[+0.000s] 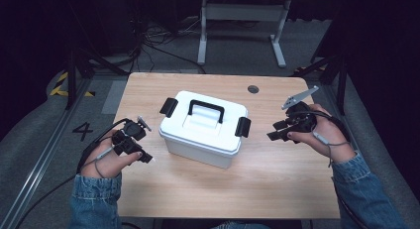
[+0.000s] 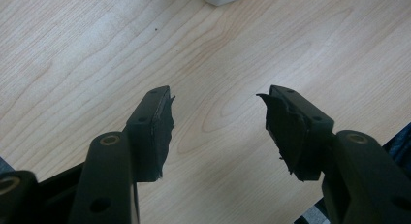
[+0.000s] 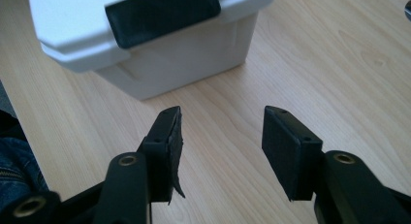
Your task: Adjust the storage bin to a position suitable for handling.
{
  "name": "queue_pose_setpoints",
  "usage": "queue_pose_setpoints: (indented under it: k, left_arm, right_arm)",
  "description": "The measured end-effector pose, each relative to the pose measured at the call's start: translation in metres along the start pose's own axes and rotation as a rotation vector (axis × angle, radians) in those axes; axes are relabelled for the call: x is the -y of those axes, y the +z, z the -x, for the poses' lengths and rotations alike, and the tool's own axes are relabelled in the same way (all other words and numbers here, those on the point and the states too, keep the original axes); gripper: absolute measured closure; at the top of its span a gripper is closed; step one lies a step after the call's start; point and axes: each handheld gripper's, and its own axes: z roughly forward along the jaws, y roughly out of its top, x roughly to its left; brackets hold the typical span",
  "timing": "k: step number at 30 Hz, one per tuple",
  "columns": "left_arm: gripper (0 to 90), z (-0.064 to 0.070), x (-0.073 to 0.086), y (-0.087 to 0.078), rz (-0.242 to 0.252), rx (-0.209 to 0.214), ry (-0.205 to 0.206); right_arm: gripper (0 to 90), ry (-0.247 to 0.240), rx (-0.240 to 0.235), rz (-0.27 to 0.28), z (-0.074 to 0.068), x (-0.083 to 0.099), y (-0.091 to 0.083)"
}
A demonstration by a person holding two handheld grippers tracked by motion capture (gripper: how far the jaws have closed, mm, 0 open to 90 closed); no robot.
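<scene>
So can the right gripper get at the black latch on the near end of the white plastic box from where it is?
Probably yes. The right gripper is open and faces the black latch on the white plastic box, with bare wooden table between them.

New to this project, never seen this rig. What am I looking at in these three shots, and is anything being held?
No robot here: a person in denim sleeves holds a hand-operated two-jaw gripper in each hand. The high view looks down on a wooden table from the person's side. The left gripper sits at its left, the right gripper at its right.

The other two pictures come from cameras riding on the grippers, looking along their black jaws: the left gripper faces bare tabletop, the right gripper faces the box.

On the table stands a white plastic box with a black handle and a black latch at each end, lid closed. Both grippers are open and hold nothing.
</scene>
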Motion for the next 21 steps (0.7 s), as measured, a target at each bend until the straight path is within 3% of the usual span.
queue_pose_setpoints:
  k: [21]
  left_arm:
    - [44.2, -0.002, -0.003, -0.001, 0.014, 0.001, 0.004]
  right_arm:
    - [49.2, -0.07, -0.041, 0.088, -0.021, -0.061, -0.002]
